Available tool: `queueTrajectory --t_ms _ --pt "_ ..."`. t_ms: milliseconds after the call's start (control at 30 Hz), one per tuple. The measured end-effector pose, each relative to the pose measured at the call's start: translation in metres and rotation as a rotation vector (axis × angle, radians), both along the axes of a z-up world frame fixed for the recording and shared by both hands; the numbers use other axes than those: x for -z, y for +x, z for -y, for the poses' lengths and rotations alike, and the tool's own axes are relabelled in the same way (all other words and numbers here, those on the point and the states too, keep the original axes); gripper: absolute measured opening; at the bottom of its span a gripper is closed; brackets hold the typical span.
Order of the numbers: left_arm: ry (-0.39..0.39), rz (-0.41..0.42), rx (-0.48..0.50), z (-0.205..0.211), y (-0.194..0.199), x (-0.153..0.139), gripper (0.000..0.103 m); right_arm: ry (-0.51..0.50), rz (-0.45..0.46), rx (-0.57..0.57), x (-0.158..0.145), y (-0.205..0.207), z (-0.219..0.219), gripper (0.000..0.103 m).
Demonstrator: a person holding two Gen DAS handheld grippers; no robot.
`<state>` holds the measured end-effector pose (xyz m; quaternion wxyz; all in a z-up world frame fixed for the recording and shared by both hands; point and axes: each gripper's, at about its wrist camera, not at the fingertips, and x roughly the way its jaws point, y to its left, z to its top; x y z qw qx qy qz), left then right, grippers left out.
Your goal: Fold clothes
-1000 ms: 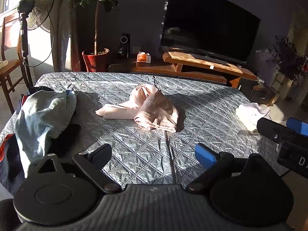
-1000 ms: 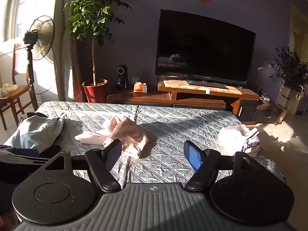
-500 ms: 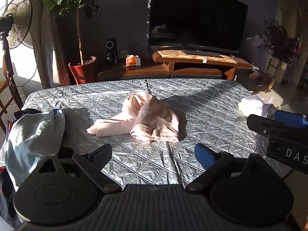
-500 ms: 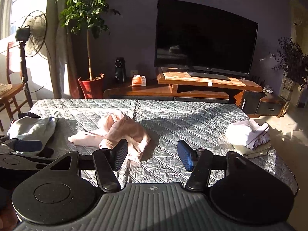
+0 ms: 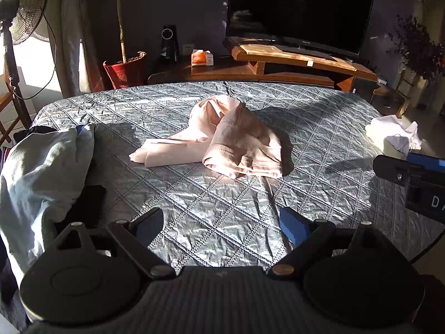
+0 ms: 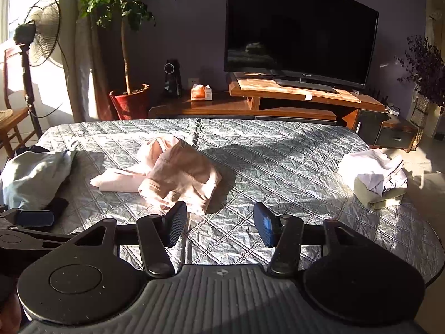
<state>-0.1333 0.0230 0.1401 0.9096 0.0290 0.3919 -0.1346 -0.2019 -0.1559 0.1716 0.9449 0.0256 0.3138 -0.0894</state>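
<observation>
Left wrist view: quilt (image 5: 222, 208) covers the work surface, grey and diamond-stitched, lit in patches by sun. TV (image 5: 297, 8) stands behind it on a wooden stand (image 5: 292, 58), screen dark. Fan (image 5: 25, 8) and plant (image 5: 125, 64) in a red pot occupy the far left. Blue-grey garment (image 5: 41, 172) lies heaped at the quilt's left edge, over darker clothing. Pink garment (image 5: 222, 139) lies crumpled near the quilt's centre, one flat part extending to the left; no gripper touches it. White stack (image 5: 395, 136) sits at the right edge, well apart from the pink garment. Left gripper (image 5: 219, 222) hovers over the near quilt, jaws wide, nothing between them.

Right wrist view: right gripper (image 6: 219, 222) hovers over the near quilt, jaws wide and empty. Its left finger (image 6: 175, 225) overlaps the near edge of the pink garment (image 6: 172, 172) in the picture; contact cannot be determined. White stack (image 6: 375, 178) shows folded items. Tissue box (image 6: 201, 93) rests on the low cabinet beside the stand.
</observation>
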Motion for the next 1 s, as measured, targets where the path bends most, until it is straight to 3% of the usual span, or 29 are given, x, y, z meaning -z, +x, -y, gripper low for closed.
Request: queueTrajectory --t_ms 100,233,533,667,800,833,900,967,1000 --pt "-0.013 -0.016 -0.051 -0.008 0.006 0.002 0.089 0.003 -0.004 0.003 0.004 0.004 -0.001 0.057" --pt "-0.019 -0.023 -0.092 -0.015 0.01 0.004 0.088 0.008 -0.01 0.017 0.007 0.006 -0.001 0.04" --pt "-0.019 -0.037 -0.091 -0.013 0.011 0.007 0.064 0.009 -0.021 -0.003 0.012 0.006 0.0 0.022" --pt "-0.021 -0.041 -0.117 -0.016 0.013 0.009 0.053 0.019 -0.002 -0.034 0.014 0.006 -0.002 0.0" --pt "-0.048 -0.066 -0.124 -0.021 0.017 0.012 0.027 0.026 0.01 -0.068 0.017 0.009 -0.001 0.0" --pt "-0.058 -0.074 -0.121 -0.022 0.018 0.013 0.024 0.024 0.004 -0.075 0.018 0.012 0.0 0.0" --pt "-0.067 -0.083 -0.113 -0.023 0.021 0.014 0.023 0.023 -0.012 -0.092 0.02 0.02 0.001 0.006" --pt "-0.068 -0.085 -0.113 -0.024 0.025 0.015 0.023 0.009 -0.013 -0.111 0.023 0.029 0.002 0.027" --pt "-0.069 -0.082 -0.118 -0.025 0.027 0.015 0.023 -0.007 -0.002 -0.119 0.023 0.032 0.002 0.03"
